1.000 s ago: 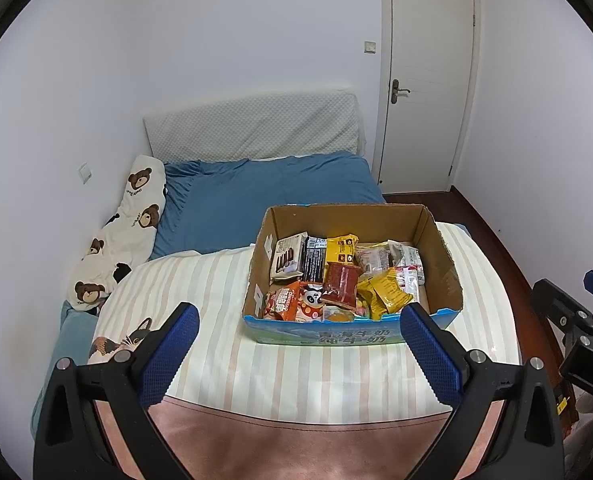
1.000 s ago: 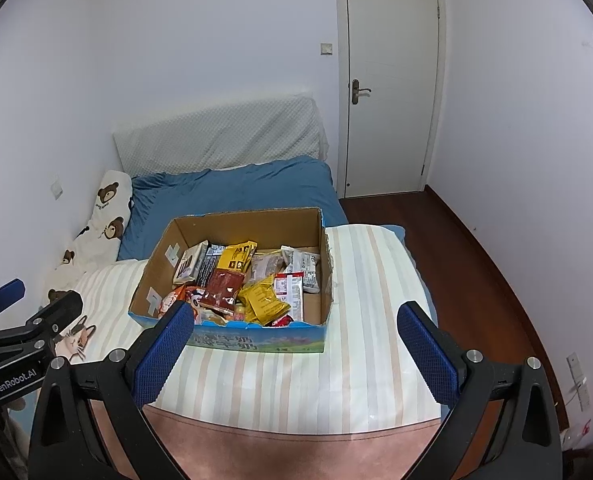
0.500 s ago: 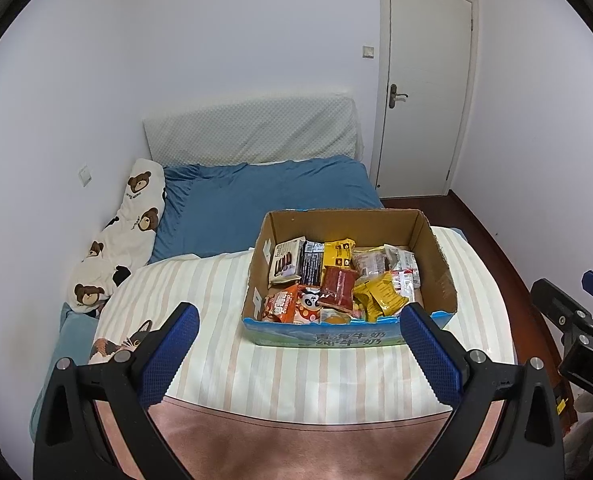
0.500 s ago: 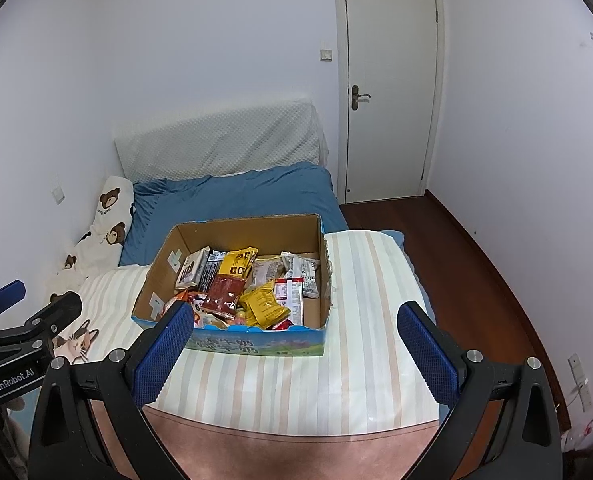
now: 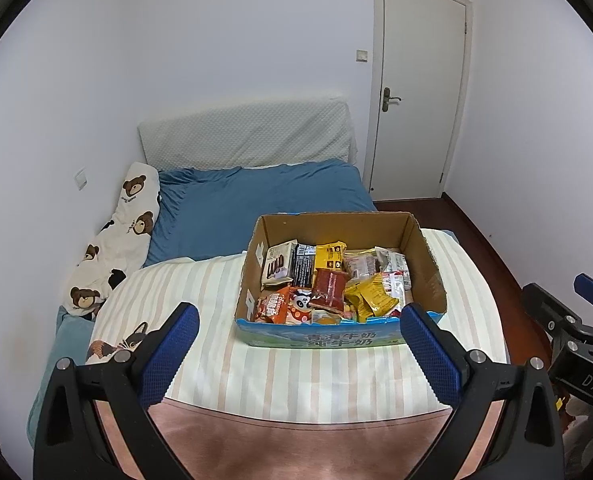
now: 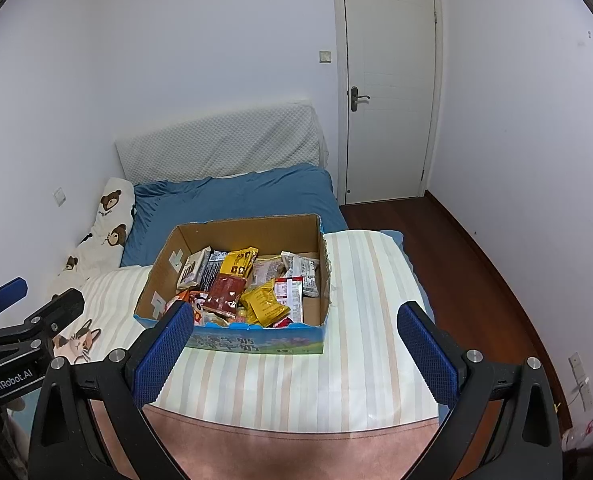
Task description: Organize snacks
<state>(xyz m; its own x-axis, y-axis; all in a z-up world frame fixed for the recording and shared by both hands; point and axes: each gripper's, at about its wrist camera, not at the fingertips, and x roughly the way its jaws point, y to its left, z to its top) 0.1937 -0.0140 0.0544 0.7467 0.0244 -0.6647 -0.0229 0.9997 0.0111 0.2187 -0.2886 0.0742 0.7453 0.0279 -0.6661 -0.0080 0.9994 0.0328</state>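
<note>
A cardboard box [image 5: 428,264] [image 6: 164,276] with a blue printed front sits on a striped blanket on the bed. It holds several snack packets: a dark red packet [image 5: 329,287] [image 6: 226,292], yellow packets [image 5: 370,300] [image 6: 265,302], a chocolate biscuit pack [image 5: 277,267] and an orange panda packet [image 5: 286,306]. My left gripper [image 5: 298,318] is open, held back from the box's front. My right gripper [image 6: 294,316] is open too, nothing between its blue pads, also short of the box. Each gripper shows at the edge of the other's view.
The striped blanket [image 5: 200,292] covers the near half of the bed, a blue sheet [image 5: 256,200] the far half. A bear-print pillow [image 5: 116,240] lies along the left wall. A shut white door [image 6: 388,92] and wooden floor [image 6: 456,272] are at the right.
Both grippers have drawn slightly back from the box, which looks a little smaller and lower in both views. Both stay open.
</note>
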